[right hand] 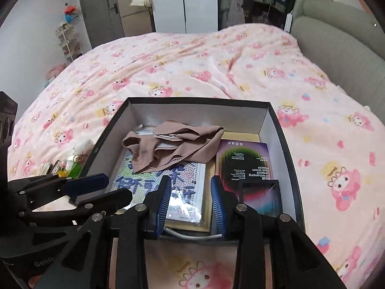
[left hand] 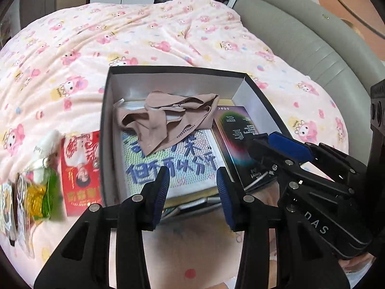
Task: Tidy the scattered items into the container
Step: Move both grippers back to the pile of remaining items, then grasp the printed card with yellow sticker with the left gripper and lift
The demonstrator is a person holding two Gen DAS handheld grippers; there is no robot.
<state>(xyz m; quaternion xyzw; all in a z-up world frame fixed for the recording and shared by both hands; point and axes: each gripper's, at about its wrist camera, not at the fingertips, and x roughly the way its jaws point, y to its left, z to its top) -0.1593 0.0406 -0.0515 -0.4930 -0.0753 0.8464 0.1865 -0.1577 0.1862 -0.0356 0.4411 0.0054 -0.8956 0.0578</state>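
While both jaws stand part open with nothing between them, the left hand-held gripper (left hand: 192,192) and the right hand-held gripper (right hand: 191,202) hang side by side over the near end of the box (right hand: 284,149). That box sits on the bed (right hand: 192,60), on a pink cartoon-print cover. Inside it lie a crumpled beige garment (right hand: 173,144), a bead board (left hand: 173,163) with blue characters, and a dark screen-protector pack (right hand: 243,166) at the right. Left of the box, on the cover, wait a red card (left hand: 81,175) and a blurred cluster of trinkets (left hand: 43,187) beside it.
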